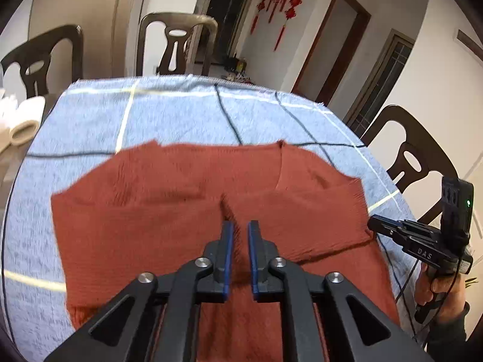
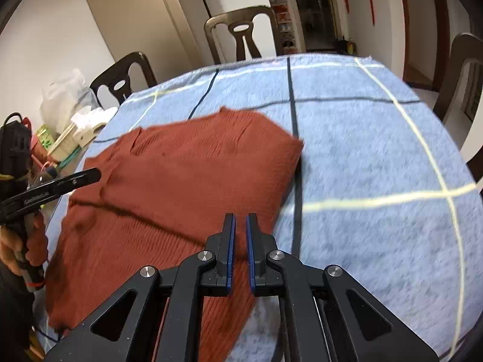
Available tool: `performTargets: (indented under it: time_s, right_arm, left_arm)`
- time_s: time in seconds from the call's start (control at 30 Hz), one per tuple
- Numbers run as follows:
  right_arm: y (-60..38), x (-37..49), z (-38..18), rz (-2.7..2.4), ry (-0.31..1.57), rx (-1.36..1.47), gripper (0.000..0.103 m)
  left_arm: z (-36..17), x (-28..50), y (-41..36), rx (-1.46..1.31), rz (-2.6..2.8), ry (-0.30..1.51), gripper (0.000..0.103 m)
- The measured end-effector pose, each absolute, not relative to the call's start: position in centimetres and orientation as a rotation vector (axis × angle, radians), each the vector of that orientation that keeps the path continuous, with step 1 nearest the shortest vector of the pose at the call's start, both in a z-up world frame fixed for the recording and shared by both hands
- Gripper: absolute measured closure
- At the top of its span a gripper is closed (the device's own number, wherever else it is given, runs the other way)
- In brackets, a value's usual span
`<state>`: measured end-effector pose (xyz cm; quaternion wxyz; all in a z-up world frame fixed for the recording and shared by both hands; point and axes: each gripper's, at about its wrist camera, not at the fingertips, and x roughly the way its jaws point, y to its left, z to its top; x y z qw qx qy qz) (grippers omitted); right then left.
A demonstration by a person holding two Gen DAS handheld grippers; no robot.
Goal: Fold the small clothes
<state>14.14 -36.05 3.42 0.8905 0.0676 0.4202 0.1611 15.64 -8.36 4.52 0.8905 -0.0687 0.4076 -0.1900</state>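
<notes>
- While it lies flat on the blue checked blanket (image 1: 181,111), the red sweater (image 1: 169,187) has one sleeve folded across its front.
- Above the sweater, the left gripper (image 1: 240,226) has its fingers nearly closed, holding nothing.
- Over the sweater's edge, the right gripper (image 2: 240,218) is closed and empty.
- Around the blanket stand dark chairs (image 1: 178,45).

wrist views angled down, sharing sweater (image 1: 193,199)
</notes>
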Motion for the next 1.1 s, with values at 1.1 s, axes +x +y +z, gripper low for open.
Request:
performTargets:
  time_s: [1.1]
  right_arm:
    - [-35.0, 13.0, 2.2, 0.354, 0.918, 0.004, 0.089]
  left_arm:
    - [1.1, 13.4, 0.1, -0.106, -0.135, 0.839, 0.084]
